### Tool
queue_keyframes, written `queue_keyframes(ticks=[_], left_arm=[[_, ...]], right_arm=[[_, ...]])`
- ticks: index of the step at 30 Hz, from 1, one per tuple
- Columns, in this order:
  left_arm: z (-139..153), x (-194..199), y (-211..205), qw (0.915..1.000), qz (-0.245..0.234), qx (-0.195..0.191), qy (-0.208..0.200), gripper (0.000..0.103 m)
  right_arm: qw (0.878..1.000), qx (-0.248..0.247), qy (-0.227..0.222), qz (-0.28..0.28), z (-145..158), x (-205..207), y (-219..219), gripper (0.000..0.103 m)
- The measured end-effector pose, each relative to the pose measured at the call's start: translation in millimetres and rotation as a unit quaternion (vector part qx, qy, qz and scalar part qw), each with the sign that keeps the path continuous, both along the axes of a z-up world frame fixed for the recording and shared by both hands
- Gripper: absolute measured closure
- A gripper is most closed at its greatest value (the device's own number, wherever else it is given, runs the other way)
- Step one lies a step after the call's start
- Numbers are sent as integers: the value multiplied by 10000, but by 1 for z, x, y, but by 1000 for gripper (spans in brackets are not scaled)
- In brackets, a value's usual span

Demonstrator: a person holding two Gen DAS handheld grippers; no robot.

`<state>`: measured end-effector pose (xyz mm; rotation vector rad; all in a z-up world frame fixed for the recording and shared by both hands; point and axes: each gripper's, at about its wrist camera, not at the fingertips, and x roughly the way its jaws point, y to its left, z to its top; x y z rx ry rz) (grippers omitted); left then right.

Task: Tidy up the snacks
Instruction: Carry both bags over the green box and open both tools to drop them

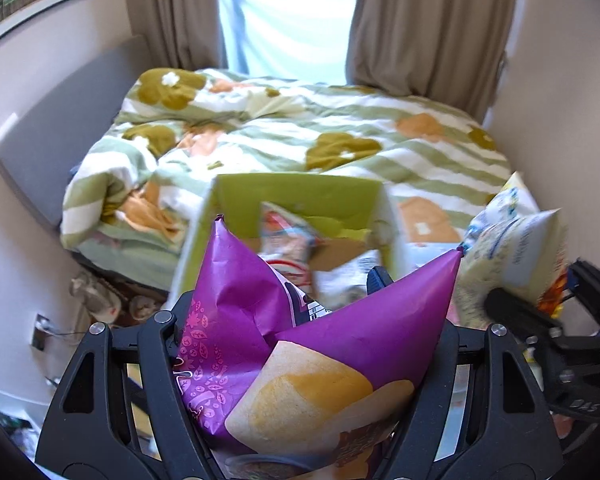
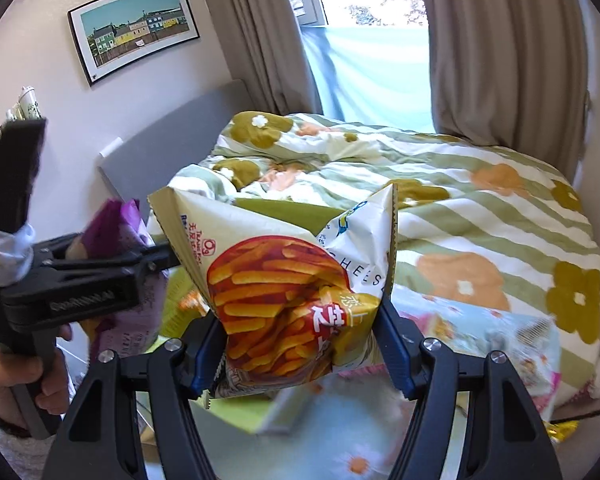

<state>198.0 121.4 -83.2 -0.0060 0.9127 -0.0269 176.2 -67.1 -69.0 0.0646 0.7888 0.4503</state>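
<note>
My left gripper (image 1: 296, 332) is shut on a purple chip bag (image 1: 260, 320), held above the near edge of a green-lined cardboard box (image 1: 296, 196) on the bed. The box holds several snack packs (image 1: 286, 232). My right gripper (image 2: 300, 320) is shut on a white cheese-stick bag (image 2: 284, 280), held above the bed; this bag also shows at the right of the left wrist view (image 1: 512, 256). The left gripper with its purple bag shows at the left of the right wrist view (image 2: 112, 264).
The bed has a green-striped floral duvet (image 1: 380, 136) and a grey headboard (image 1: 60, 136). More snack packs (image 2: 500, 340) lie on the bed's near right. Curtains (image 1: 432, 24) and a window are behind. Clutter lies on the floor at left (image 1: 100, 300).
</note>
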Motion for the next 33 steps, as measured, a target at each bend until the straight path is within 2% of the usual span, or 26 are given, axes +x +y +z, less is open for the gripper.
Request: queue_keyframes(ticks=[6, 7, 10, 13, 18, 24, 33], left_arm=[[-37, 38, 42, 9994, 13, -51, 333, 33], [-43, 41, 44, 9993, 6, -51, 372, 29], [-56, 50, 46, 9988, 2, 46, 487, 8], [-60, 51, 45, 9988, -162, -73, 458, 2], [-61, 47, 46, 9985, -201, -141, 483, 2], [-47, 32, 57, 9993, -124, -103, 331, 1], [-53, 30, 72, 9990, -8, -135, 415, 1]], right_arm=[[9998, -7, 204, 1, -12, 28, 41, 39], [9997, -29, 259, 0, -16, 33, 48, 39], [9992, -93, 382, -11, -25, 43, 58, 39], [9987, -150, 480, -29, -32, 50, 65, 39], [9978, -176, 632, -78, -40, 61, 68, 39], [9972, -176, 730, -63, -37, 72, 72, 39], [9955, -290, 900, 50, -44, 98, 87, 37]])
